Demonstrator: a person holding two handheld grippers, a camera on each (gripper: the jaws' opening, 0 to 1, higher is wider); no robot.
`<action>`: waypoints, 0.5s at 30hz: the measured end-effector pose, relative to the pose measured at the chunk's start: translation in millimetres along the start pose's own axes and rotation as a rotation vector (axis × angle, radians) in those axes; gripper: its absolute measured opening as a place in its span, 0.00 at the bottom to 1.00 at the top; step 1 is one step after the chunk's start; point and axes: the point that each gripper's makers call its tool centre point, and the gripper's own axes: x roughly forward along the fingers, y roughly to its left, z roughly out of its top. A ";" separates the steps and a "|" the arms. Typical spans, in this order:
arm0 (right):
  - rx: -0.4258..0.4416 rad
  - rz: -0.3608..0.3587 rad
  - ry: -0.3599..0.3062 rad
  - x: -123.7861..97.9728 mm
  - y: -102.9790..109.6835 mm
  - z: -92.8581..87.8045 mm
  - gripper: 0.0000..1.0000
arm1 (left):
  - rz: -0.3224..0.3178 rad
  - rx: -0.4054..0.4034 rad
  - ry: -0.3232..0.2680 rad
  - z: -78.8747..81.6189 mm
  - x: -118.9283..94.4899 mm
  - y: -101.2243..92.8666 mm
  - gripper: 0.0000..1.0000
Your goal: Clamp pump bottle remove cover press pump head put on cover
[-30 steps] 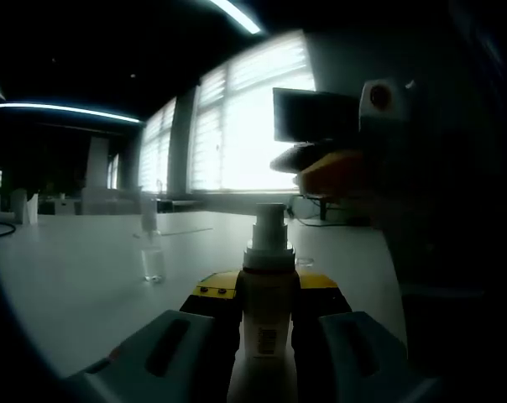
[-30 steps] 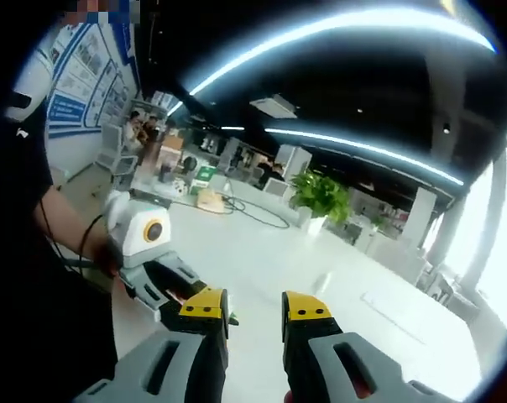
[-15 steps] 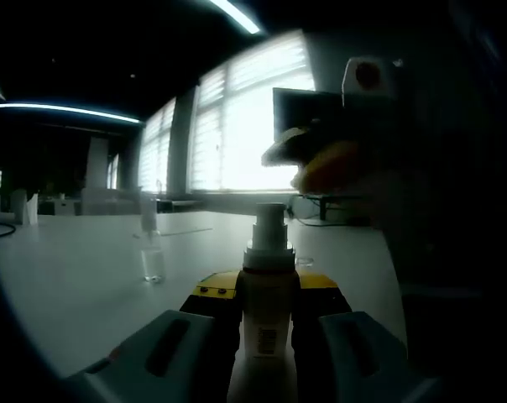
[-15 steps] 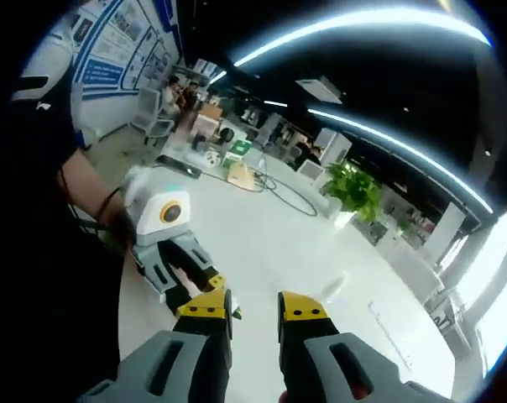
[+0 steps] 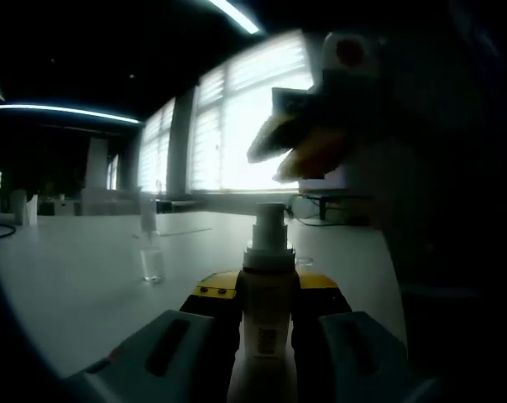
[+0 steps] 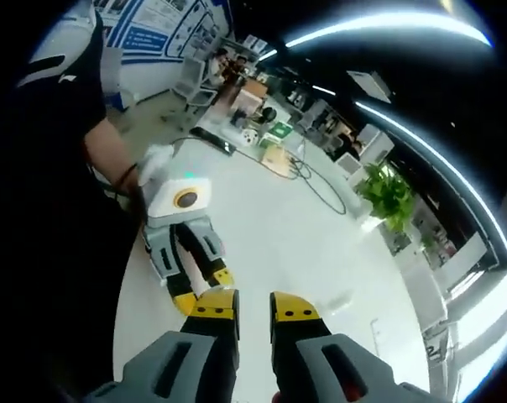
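While the left gripper [image 5: 266, 315] pinches the pump bottle [image 5: 267, 323] between its two yellow-tipped jaws, the bottle stands upright in the middle of the left gripper view, with its bare pump head [image 5: 269, 225] rising above the jaw tips. The jaws press against both sides of the white bottle body. Beyond it lies a wide white table [image 5: 86, 277], and on this table, to the left of the bottle and well apart from it, stands a small clear cover [image 5: 153, 265]. A second slim clear thing stands further back on the table, but it is too dim to name. Bright windows with blinds [image 5: 245, 117] are behind.

The right gripper [image 5: 300, 151] comes into this view from the upper right, high above the pump head and not touching it; its yellow tips are blurred.

In the right gripper view, the right gripper [image 6: 253, 306] shows its own two jaws close together with only a narrow gap, and nothing is between them. Just beyond their tips, the left gripper [image 6: 190, 290] rests over the white table [image 6: 279, 243], held by the person's hand [image 6: 148, 168]. The bottle is mostly hidden there. A green plant [image 6: 388, 189] stands far behind.
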 end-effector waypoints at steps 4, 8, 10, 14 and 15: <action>-0.037 0.044 0.032 -2.0 2.3 -4.1 0.09 | 0.001 -0.002 0.001 -0.1 0.1 0.3 0.13; -0.059 0.079 0.048 -0.7 1.4 -3.7 0.05 | 0.000 -0.005 0.001 -0.4 0.0 1.2 0.13; -0.087 0.106 0.054 -1.1 0.7 -3.9 0.03 | -0.001 -0.002 0.000 -0.3 0.0 0.5 0.13; -0.068 0.126 0.049 0.2 -5.4 -1.4 0.02 | -0.002 -0.001 0.000 -0.4 -0.1 0.5 0.13; -0.073 0.130 0.058 0.6 -6.3 -2.4 0.02 | -0.001 -0.001 0.001 -0.4 -0.1 0.5 0.13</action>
